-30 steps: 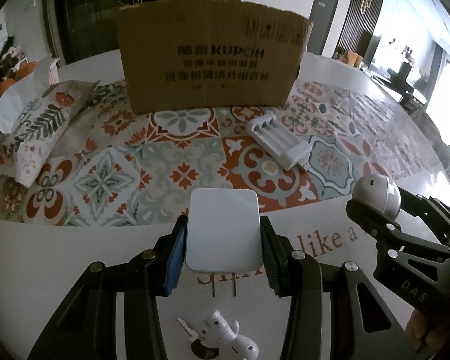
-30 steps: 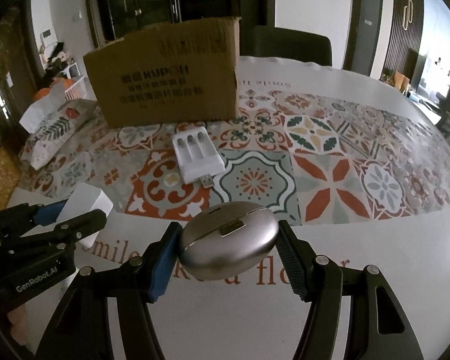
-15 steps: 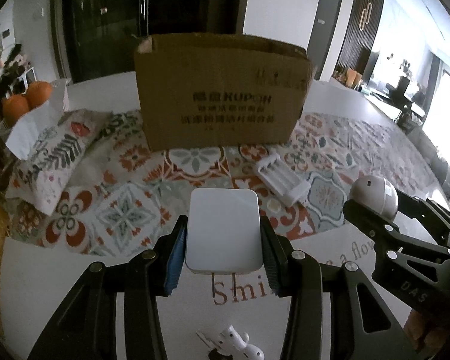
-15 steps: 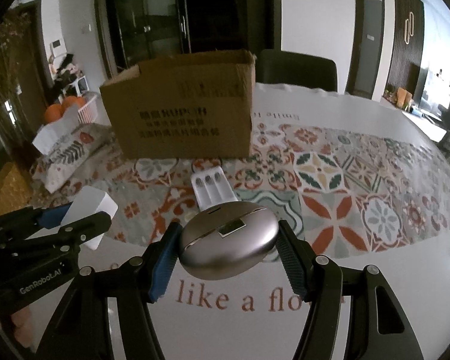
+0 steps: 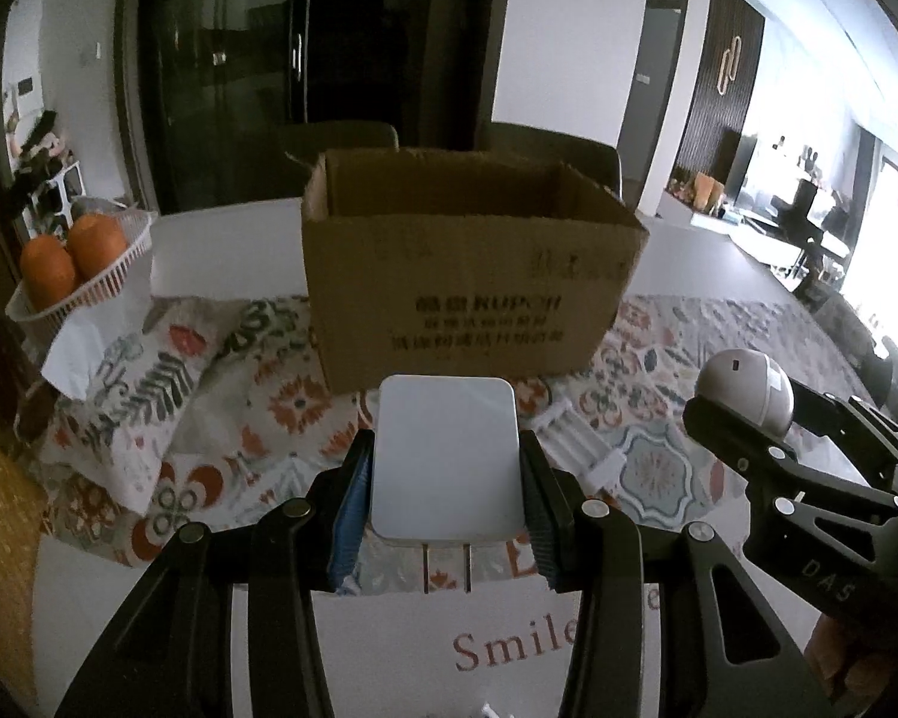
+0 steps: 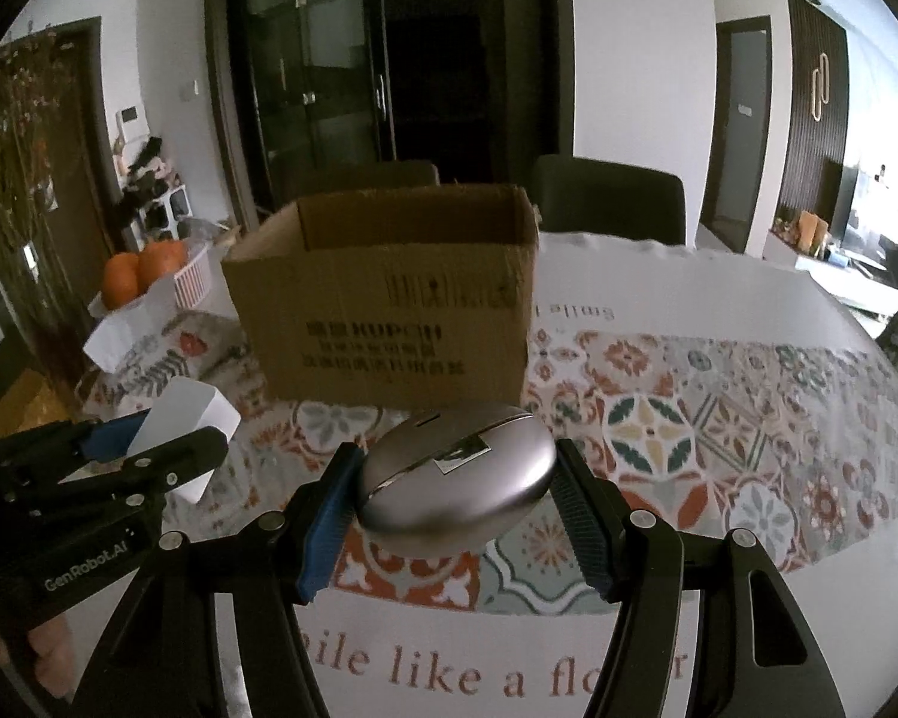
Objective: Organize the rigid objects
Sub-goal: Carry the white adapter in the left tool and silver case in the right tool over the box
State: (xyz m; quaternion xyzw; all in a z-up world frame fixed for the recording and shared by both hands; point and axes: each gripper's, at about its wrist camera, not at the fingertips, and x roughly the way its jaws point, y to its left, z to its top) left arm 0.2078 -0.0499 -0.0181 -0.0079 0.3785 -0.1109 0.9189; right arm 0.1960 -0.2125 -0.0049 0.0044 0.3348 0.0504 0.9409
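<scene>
My left gripper (image 5: 446,478) is shut on a white plug adapter (image 5: 446,455) with two prongs at its near end, held above the table in front of an open cardboard box (image 5: 467,275). My right gripper (image 6: 455,496) is shut on a silver oval case (image 6: 456,493), also raised before the box (image 6: 383,311). The right gripper with the case (image 5: 745,389) shows at the right of the left wrist view. The left gripper with the adapter (image 6: 182,425) shows at the left of the right wrist view. A white battery charger (image 5: 575,437) lies on the patterned cloth, partly hidden.
A white basket with oranges (image 5: 72,263) stands at the far left beside a floral tissue pouch (image 5: 132,395). The patterned runner (image 6: 718,419) crosses the white table. Dark chairs (image 6: 610,197) stand behind the box.
Both grippers have risen with their objects, so the box's open top now shows. A small white object near the left gripper's base has dropped out of view.
</scene>
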